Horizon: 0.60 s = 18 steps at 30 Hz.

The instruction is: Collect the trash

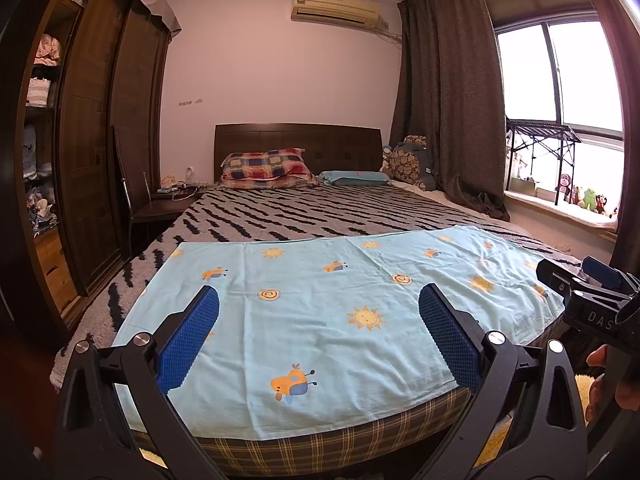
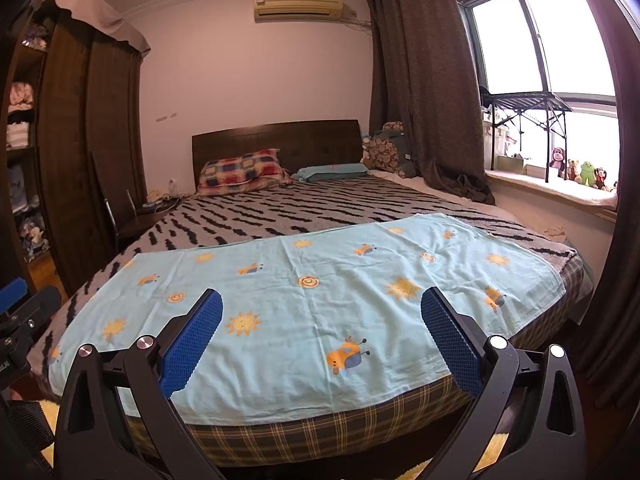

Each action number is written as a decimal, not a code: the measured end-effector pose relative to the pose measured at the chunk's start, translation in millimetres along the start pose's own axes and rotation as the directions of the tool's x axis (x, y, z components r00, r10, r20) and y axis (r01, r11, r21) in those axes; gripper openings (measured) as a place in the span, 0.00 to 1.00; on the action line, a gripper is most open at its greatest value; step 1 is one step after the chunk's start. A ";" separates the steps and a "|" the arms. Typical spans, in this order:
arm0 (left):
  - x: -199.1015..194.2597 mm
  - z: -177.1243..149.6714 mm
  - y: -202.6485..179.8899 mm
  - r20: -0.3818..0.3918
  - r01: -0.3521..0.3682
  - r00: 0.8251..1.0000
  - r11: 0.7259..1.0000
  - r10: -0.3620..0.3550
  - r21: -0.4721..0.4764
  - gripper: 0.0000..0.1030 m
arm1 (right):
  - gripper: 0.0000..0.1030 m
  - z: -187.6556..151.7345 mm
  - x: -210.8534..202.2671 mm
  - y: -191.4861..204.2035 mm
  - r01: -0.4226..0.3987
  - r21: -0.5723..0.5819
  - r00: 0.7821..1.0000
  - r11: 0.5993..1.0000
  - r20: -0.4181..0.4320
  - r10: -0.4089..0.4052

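No piece of trash shows in either view. My left gripper (image 1: 319, 292) is open, its blue pads (image 1: 188, 344) held wide apart over the foot of a bed (image 1: 320, 212). My right gripper (image 2: 321, 294) is open too, empty, at about the same height beside it. Under both lies a light blue cloth (image 1: 340, 360) printed with suns and small cartoon planes, spread flat over the striped blanket (image 2: 304, 208). In the left wrist view the right gripper (image 1: 592, 292) shows at the right edge, with a hand (image 1: 604, 380) on its handle.
A dark wardrobe (image 1: 96, 140) with open shelves lines the left wall, with a chair (image 1: 136, 200) and a nightstand beside the bed. Two pillows (image 1: 264, 168) lie at the headboard. A curtain (image 1: 444, 100), a window sill with plush toys (image 2: 580, 172) and a folding rack stand right.
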<state>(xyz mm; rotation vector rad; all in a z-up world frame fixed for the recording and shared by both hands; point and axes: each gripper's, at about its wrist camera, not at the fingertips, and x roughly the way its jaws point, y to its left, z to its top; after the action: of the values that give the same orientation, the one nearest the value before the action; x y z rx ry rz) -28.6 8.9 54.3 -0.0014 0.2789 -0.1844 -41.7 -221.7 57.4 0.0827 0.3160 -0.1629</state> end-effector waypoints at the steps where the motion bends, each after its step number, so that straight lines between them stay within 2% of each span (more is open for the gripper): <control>1: -1.0 -1.0 -0.5 0.000 0.000 1.000 1.000 0.000 0.000 0.92 | 0.97 0.0 0.2 0.4 0.001 0.000 1.000 1.000 0.000 -0.001; 18: -1.3 -2.0 1.4 0.001 0.000 1.000 1.000 0.000 0.002 0.92 | 0.97 -1.5 0.3 1.8 0.006 0.004 1.000 1.000 0.001 -0.006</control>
<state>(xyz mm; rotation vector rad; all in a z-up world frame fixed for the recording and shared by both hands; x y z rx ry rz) -30.1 10.5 52.7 0.0006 0.2778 -0.1842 -41.5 -219.9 55.9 0.0855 0.3145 -0.1695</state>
